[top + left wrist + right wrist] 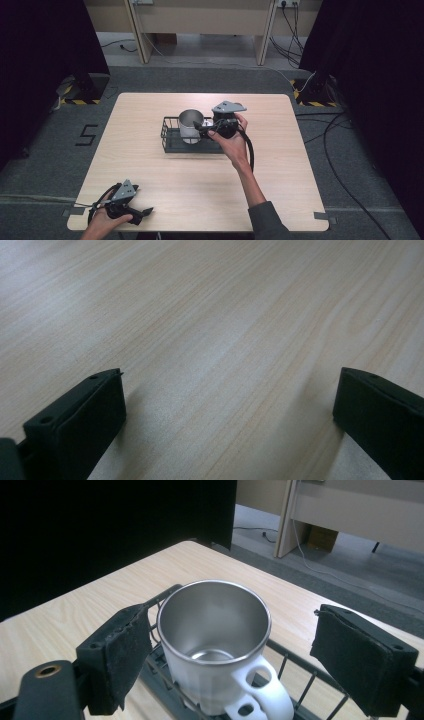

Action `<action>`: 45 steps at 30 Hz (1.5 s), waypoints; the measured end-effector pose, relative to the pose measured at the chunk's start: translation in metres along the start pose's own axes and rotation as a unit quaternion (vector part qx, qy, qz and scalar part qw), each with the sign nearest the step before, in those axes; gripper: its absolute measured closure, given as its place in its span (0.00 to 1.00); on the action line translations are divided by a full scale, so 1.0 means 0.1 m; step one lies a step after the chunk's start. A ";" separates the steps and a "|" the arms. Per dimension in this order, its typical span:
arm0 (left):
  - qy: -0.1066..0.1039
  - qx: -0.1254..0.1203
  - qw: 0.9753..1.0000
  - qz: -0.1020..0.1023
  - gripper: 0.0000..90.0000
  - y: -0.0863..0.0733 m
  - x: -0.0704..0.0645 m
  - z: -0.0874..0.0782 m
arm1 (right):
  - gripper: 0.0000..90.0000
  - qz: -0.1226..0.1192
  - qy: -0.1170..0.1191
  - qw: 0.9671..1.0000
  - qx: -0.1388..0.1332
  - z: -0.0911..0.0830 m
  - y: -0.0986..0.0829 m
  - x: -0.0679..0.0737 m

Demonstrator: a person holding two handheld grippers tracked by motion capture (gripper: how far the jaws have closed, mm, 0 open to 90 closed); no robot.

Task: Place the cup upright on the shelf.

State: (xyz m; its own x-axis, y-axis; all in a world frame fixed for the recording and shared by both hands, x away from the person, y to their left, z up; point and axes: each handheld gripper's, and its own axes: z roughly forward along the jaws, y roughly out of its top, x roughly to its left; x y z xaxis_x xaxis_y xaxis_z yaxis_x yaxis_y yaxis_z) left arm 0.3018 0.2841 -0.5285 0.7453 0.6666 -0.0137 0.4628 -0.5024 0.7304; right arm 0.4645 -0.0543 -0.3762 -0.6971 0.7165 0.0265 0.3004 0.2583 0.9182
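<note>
A mug (190, 125), white outside and steel inside, stands upright in a black wire basket (165, 134) at the middle of the table. My right gripper (203, 129) reaches it from the right. In the right gripper view the mug (215, 630) sits between the open jaws of my right gripper (232, 617), handle toward the camera, and neither pad touches it. The basket's wires (300, 667) run below it. My left gripper (148, 212) rests near the table's front left corner. Nothing lies between the spread jaws of the left gripper (230, 382), just bare wood.
The light wooden table (200, 185) has its front edge just behind the left hand. Black curtains hang at both sides. Cables (345, 150) trail over the grey floor on the right, and a pale desk (200, 20) stands at the back.
</note>
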 end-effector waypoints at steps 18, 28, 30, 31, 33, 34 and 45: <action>0.000 0.000 1.000 0.000 0.00 0.00 0.00 0.00 | 0.17 0.014 -0.003 1.000 -0.014 -0.43 -0.36 -0.05; 0.000 -0.001 1.000 0.000 0.00 0.00 0.00 0.00 | 0.18 0.024 -0.009 1.000 -0.013 -0.65 -0.62 -0.07; 0.000 -0.001 1.000 0.000 0.00 0.00 0.00 0.00 | 0.18 0.023 -0.009 1.000 -0.013 -0.68 -0.67 -0.07; 0.000 -0.001 1.000 0.001 0.00 0.00 0.00 0.00 | 0.18 0.024 -0.009 1.000 -0.014 -0.70 -0.69 -0.06; 0.000 0.000 1.000 0.002 0.00 0.00 0.00 0.00 | 0.18 0.025 -0.008 1.000 -0.016 -0.71 -0.72 -0.06; 0.000 0.000 1.000 0.001 0.00 0.00 0.00 0.00 | 0.18 0.025 -0.008 0.999 -0.017 -0.73 -0.74 -0.05; 0.000 0.000 1.000 0.000 0.00 0.00 0.00 0.00 | 0.17 0.031 -0.011 0.999 -0.014 -0.87 -1.10 0.04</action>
State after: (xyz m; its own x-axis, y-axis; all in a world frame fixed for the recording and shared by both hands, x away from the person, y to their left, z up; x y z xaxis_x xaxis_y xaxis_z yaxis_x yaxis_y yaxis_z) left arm 0.3020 0.2840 -0.5287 0.7449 0.6670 -0.0133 0.4625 -0.5020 0.7308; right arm 0.3721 -0.1357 -0.4428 -0.6633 0.7446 0.0744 0.3232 0.1954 0.9259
